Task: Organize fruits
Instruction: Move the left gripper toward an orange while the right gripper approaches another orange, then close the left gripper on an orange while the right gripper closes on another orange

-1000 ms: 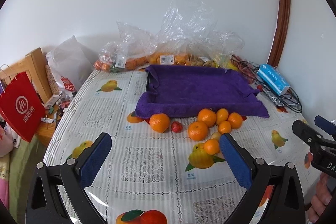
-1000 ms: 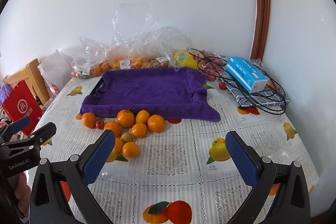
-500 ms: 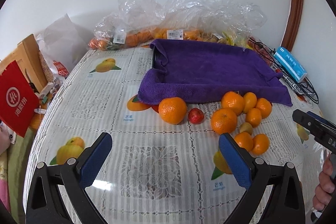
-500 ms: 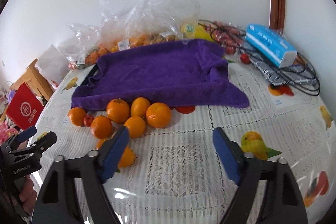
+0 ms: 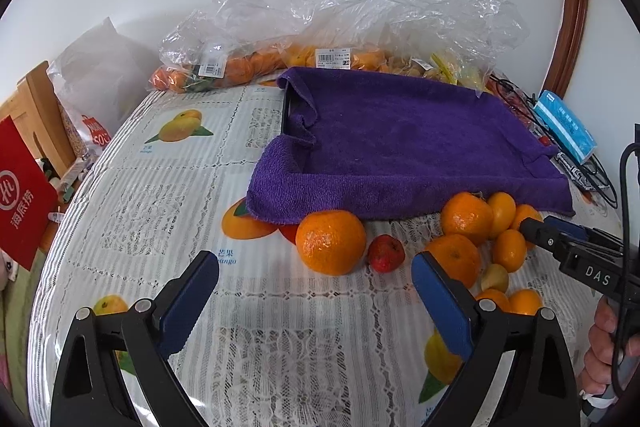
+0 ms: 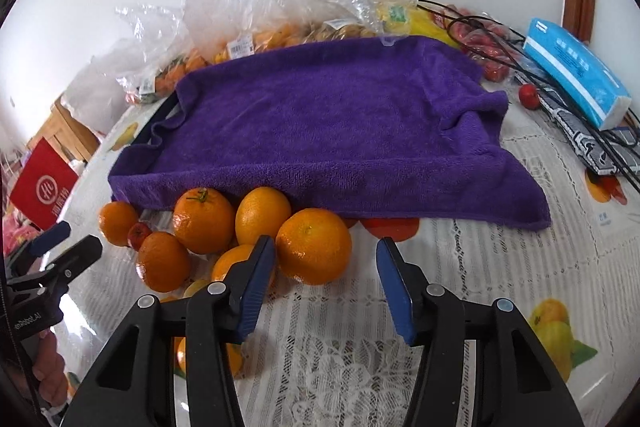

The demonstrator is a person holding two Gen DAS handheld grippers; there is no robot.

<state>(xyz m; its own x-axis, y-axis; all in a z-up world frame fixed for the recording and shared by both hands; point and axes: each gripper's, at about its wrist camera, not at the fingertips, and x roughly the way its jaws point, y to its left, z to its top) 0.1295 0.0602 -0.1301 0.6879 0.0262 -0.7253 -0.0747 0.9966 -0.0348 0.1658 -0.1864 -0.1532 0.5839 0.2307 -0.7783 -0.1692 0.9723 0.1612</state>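
Several oranges lie on the tablecloth in front of a tray draped in a purple towel. My left gripper is wide, its jaws closing slightly, just short of a lone large orange with a small red fruit beside it. My right gripper has its jaws closing around the rightmost orange. Its left fingertip is near the peel, and a gap remains on the right. Each gripper shows in the other's view: the right gripper and the left gripper.
Clear plastic bags of fruit pile against the back wall. A blue tissue pack and black cables lie at the right. A red paper bag and a wooden chair stand off the left edge.
Both grippers have come down and forward toward the oranges. The right gripper's jaws have narrowed a lot; the left's look almost the same.
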